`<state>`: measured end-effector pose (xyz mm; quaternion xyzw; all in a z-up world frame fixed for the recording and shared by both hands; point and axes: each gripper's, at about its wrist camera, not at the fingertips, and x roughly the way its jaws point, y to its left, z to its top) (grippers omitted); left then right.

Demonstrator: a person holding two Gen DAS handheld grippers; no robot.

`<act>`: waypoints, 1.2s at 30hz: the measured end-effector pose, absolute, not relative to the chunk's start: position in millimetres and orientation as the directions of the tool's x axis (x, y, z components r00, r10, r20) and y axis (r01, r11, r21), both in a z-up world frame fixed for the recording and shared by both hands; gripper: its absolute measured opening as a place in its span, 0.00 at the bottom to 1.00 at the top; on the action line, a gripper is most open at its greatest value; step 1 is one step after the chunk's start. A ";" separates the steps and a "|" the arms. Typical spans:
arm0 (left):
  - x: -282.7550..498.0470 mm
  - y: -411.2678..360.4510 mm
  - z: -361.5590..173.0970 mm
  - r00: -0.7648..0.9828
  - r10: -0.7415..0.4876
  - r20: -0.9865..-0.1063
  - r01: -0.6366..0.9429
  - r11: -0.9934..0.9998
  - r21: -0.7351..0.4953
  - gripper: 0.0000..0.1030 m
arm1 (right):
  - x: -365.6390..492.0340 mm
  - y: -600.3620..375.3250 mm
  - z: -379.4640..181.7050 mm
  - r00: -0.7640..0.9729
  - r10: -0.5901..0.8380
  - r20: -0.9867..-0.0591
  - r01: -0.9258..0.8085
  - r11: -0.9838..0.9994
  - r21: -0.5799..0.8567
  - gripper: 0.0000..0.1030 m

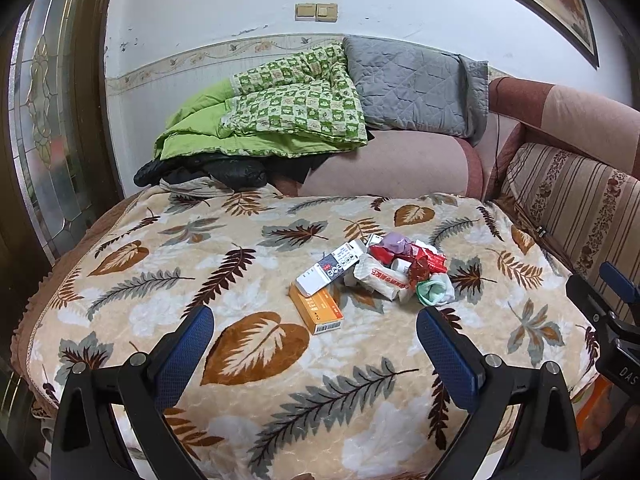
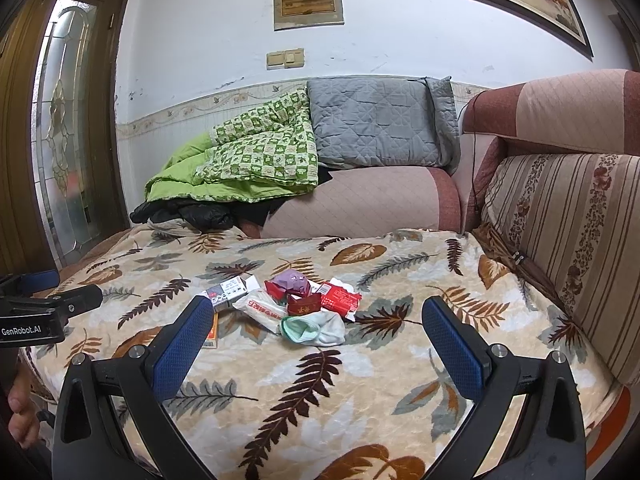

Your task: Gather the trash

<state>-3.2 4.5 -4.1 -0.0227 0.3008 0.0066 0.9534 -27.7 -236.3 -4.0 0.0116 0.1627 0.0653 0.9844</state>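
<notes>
- Leaf-patterned blanket [image 1: 168, 280] covers a sofa seat against a white wall, with a small heap of trash near its middle.
- Left gripper [image 1: 315, 330] hovers above the blanket with its blue-padded jaws wide apart, holding nothing; the orange box [image 1: 316, 308] lies just beyond and between the fingertips.
- Right gripper [image 2: 318, 322] likewise hangs over the seat, jaws spread and empty, the pile framed between its fingers [image 2: 184, 340].
- A white and grey carton [image 1: 330, 268] rests tilted across the far end of the orange box.
- Beside it sit a crumpled white wrapper with red print [image 1: 380, 278], red packets [image 2: 340, 300] and a purple crumpled scrap [image 2: 292, 280], all touching in one cluster.
- A pale green and white face mask [image 2: 314, 330] lies at the near edge of the heap.
- Farther back, a green checked quilt [image 1: 288, 108] is piled on dark clothing, next to a grey quilted pillow [image 1: 416, 84] on the sofa arm.
- A striped floral cushion [image 2: 568, 232] stands along the right side, well apart from the trash.
- A stained-glass door [image 2: 64, 128] stands at the left.
</notes>
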 end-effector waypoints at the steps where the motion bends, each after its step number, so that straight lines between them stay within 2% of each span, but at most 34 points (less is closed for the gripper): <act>1: -3.7 4.1 -4.2 0.826 -0.002 -0.563 -0.027 0.999 -0.043 0.99 | -28.1 -236.2 -4.1 0.939 0.130 -0.318 -0.123 0.991 0.044 1.00; 10: 10.5 29.7 0.7 0.852 -0.007 -0.524 -0.037 0.997 -0.073 0.99 | -24.7 -237.6 -4.2 0.932 0.182 -0.313 -0.169 0.983 0.068 1.00; 13: 26.4 44.7 -1.8 0.841 -0.020 -0.541 -0.038 0.995 -0.096 0.99 | -16.9 -240.4 -4.8 0.909 0.237 -0.344 -0.207 0.971 0.120 1.00; 18: 55.9 46.3 -4.8 0.833 -0.004 -0.554 -0.030 0.998 -0.051 0.99 | 1.1 -242.6 -3.0 0.889 0.271 -0.370 -0.229 0.961 0.154 1.00; 21: 88.2 40.2 -8.2 0.796 -0.075 -0.601 0.038 0.997 -0.075 0.99 | 26.0 -242.7 0.2 0.874 0.304 -0.379 -0.248 0.950 0.190 1.00; 24: 118.1 29.4 -16.0 0.778 -0.093 -0.622 0.059 0.995 -0.075 0.99 | 66.2 -241.9 1.1 0.852 0.329 -0.407 -0.259 0.941 0.218 1.00; 26: 142.3 19.6 -25.5 0.775 -0.073 -0.627 0.068 0.997 -0.032 0.99 | 96.7 -240.5 -8.3 0.833 0.323 -0.449 -0.247 0.943 0.221 1.00; 29: 175.2 12.6 -45.6 0.734 -0.120 -0.669 0.105 0.993 -0.062 0.99 | 134.3 -241.8 -35.9 0.798 0.324 -0.509 -0.228 0.943 0.243 1.00; 33: 207.2 5.8 -74.4 0.691 -0.144 -0.709 0.138 0.988 -0.067 0.97 | 173.5 -249.3 -82.4 0.719 0.352 -0.599 -0.199 0.931 0.307 0.89; 36: 227.6 2.9 -91.3 0.662 -0.132 -0.738 0.145 0.988 -0.047 0.87 | 196.0 -258.5 -108.7 0.667 0.399 -0.629 -0.169 0.903 0.394 0.85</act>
